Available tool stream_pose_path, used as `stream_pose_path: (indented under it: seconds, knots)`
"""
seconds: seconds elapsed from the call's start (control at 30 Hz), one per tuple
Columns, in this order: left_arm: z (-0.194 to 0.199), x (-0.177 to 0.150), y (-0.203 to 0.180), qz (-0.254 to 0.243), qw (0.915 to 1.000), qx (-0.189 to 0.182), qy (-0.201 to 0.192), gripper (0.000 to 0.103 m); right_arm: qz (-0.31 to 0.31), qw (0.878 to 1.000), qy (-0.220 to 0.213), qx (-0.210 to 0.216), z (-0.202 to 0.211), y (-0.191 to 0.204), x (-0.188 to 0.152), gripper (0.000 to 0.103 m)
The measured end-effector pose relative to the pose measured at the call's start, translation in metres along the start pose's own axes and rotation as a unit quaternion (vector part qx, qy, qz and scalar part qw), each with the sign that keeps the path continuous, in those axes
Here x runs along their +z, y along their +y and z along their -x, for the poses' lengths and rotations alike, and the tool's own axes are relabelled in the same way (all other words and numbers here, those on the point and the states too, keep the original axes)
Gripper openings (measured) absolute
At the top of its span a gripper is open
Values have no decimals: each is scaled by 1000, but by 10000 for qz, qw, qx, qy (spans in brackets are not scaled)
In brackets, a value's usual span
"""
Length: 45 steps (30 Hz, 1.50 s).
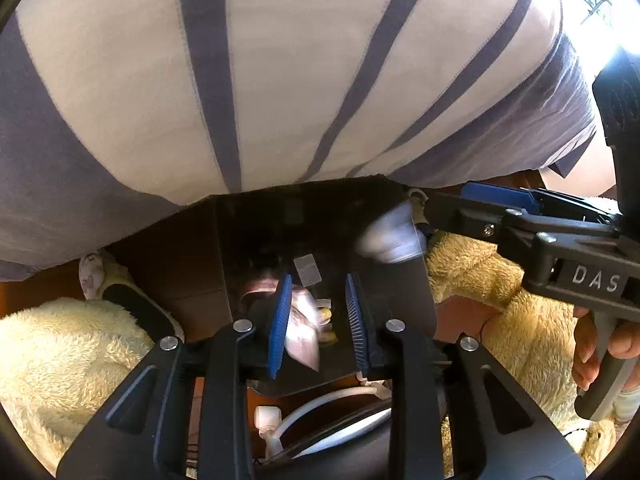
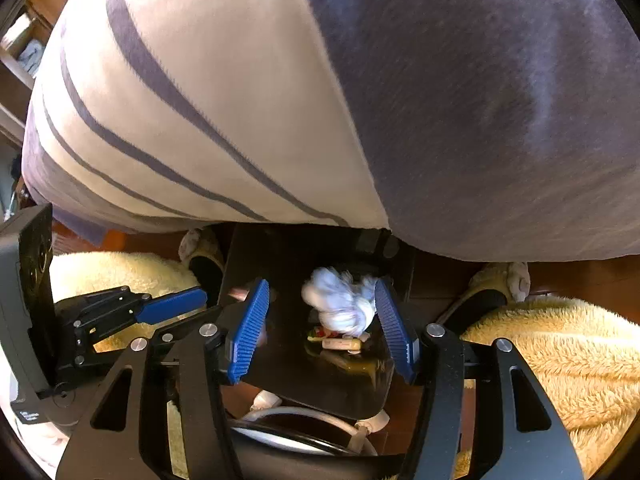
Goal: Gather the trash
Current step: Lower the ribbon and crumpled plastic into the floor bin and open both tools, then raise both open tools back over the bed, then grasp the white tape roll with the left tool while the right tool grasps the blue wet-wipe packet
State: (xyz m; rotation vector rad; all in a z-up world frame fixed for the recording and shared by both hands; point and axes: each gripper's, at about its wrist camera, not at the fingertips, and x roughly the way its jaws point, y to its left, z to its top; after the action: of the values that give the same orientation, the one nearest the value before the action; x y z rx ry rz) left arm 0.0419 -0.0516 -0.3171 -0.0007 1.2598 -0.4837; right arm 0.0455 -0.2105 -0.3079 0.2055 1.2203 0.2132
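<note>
Left tool [image 1: 318,320] and right tool [image 2: 320,330] both point downward, fingers spread apart.

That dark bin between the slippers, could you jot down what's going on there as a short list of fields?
container: dark bin, open top, on the floor at the person's feet
inside: wrappers and scraps at the bottom
falling item: blurred white crumpled tissue, between the open jaws of the right gripper
left gripper: jaws open over the bin, blurred silvery wrapper between them
surroundings: cream fluffy rug, slippers either side
person: striped shirt fills the upper view
</note>
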Motion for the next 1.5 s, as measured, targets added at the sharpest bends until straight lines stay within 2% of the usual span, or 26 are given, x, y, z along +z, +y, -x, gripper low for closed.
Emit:
stream_pose_path:
  seconds: [0.1,0.2,0.27,0.33,0.37,0.47,0.63,0.87,1.2,1.5]
  knots:
    - [4,1,2,-5,10000,58,-44,34,-74,9999,-91,-12,7,-4,3,58]
    - [13,1,0,-27,9998,161,-150,48,-142,9996,-256,-41,20,-7,6,69]
    - [20,1,0,-52,9994,233,-244,69,-177,9989,-407,-117,31,-9,8,83]
    - [32,2,-2,-113,9985,375,-370,79,-214,9982,-522,-213,39,-9,9,94]
    - [37,3,-3,-148,9982,410,-424,86,-247,9975,-599,-272,45,-10,9,96]
    - [60,5,-8,-323,9957,499,-716,95,-319,9962,-754,-289,64,-12,12,96]
    - [118,14,-24,-534,9873,512,-1404,95,-222,9895,-1376,-381,115,-8,20,99]
    - [182,44,-23,-455,9726,595,-2202,95,9,9763,-2125,-406,174,1,49,100]
    - [213,98,1,-262,9626,889,-2547,95,235,9691,-2408,-483,195,8,97,100]
    - [206,148,40,27,9634,1150,-2421,95,428,9684,-2379,-609,187,17,150,100]
